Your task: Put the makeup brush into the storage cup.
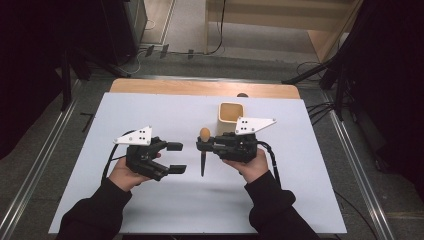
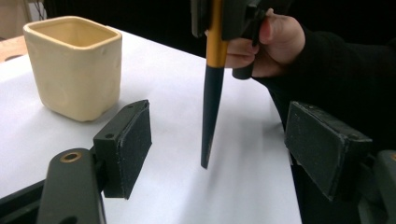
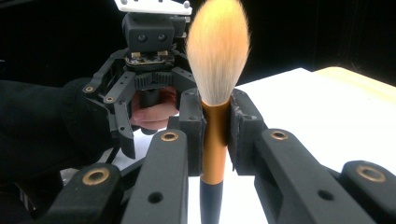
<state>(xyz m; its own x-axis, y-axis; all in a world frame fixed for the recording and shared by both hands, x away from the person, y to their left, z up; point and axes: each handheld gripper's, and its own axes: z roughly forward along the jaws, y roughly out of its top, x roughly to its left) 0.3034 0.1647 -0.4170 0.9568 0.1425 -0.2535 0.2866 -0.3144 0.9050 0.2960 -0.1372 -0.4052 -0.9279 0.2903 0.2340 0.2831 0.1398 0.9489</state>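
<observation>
Right gripper view: right gripper (image 3: 215, 122) clamps brush (image 3: 215, 65); left gripper (image 1: 175, 157) agape.

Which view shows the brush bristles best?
Right gripper view: the brush bristles stand sharp above the right tongs. High view gives a small tuft; left gripper view just the handle.

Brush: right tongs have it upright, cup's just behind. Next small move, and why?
Probably carry the brush back over the cup and lower it in handle first: the right tongs clamp its gold ferrule, bristles up, the cup looks empty, and the left tongs are open.
</observation>
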